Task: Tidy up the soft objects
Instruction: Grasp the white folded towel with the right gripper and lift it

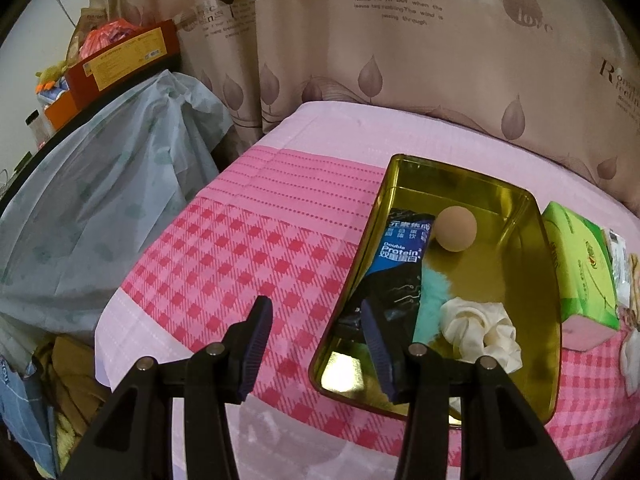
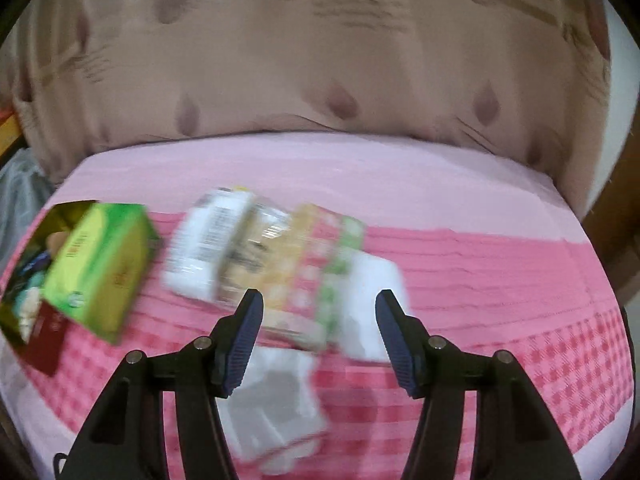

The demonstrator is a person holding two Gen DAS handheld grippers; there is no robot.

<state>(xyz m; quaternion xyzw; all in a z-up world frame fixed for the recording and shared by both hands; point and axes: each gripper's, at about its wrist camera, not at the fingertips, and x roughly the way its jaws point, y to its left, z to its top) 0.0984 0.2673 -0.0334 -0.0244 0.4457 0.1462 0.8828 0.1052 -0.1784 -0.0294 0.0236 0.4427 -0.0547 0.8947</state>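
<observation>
A gold metal tray sits on the pink checked bedspread and serves as the collecting bin. It already holds a black-and-blue protein sachet, a beige sponge ball, a teal fluffy puff and a cream scrunchie, so part of the sorting looks done.

The left gripper hangs above the tray's near left rim with its fingers spread wide and nothing between them; one pad is over the bedspread, the other over the tray. It seems parked there to steady or guard the tray, though it touches nothing I can see.

A green tissue pack lies just beside the tray's right wall. Beyond it, loose on the bedspread, lie a clear-wrapped packet with a barcode, a patterned cloth bundle and white soft pieces.

The right gripper hovers over that pile, fingers apart and gripping nothing. The view is smeared by motion, so which piece it aims at is uncertain, probably the patterned bundle framed between its tips.
</observation>
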